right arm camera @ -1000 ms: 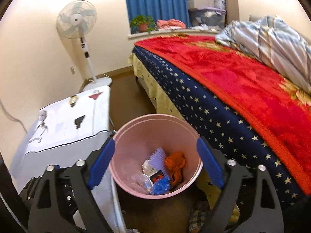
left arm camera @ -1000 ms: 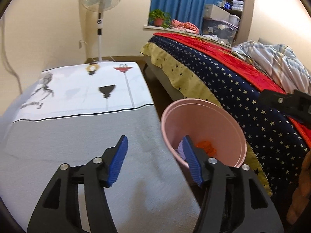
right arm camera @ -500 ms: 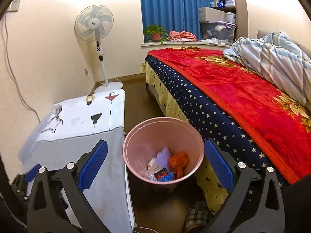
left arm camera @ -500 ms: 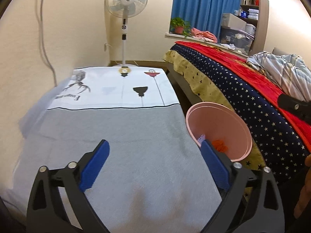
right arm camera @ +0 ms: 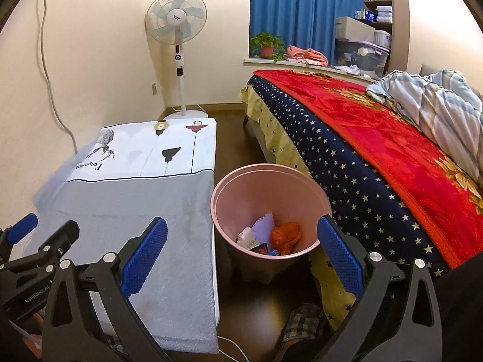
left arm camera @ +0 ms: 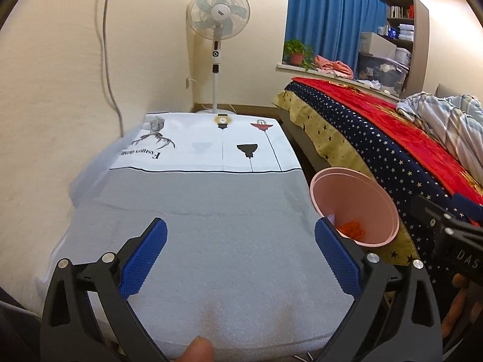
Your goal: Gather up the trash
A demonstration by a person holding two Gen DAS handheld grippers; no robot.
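Pink plastic forms the waste bin [right arm camera: 265, 202], which stands on the dark floor at the centre of the right wrist view, between the cloth-covered table [right arm camera: 126, 211] on its left and the bed [right arm camera: 377, 157] on its right. Inside the bin, low in its bowl, lie an orange crumpled piece [right arm camera: 286, 235], a pale lilac scrap [right arm camera: 264, 226], a white wrapper [right arm camera: 246, 236] and some blue and dark bits at the very bottom that are too small to name.

The right gripper [right arm camera: 241, 259] fills the lower part of that view with its jaws spread wide; the blue pads [right arm camera: 145, 256] stand well apart and nothing is between them. The bin's near rim shows in the gap, farther off. At the lower left edge of the same view part of the other tool shows.

In the left wrist view the left gripper [left arm camera: 240, 256] sits at the bottom centre, jaws likewise wide apart and empty, over the grey part of the table cloth [left arm camera: 211, 226]. The bin [left arm camera: 356, 205] appears at the centre right there, just beside the table's right edge, with the orange piece visible inside. A fingertip [left arm camera: 197, 348] shows at the bottom edge.

A standing fan [left arm camera: 218, 21] rises at the upper centre, and blue curtains [left arm camera: 326, 21] hang at the upper right.
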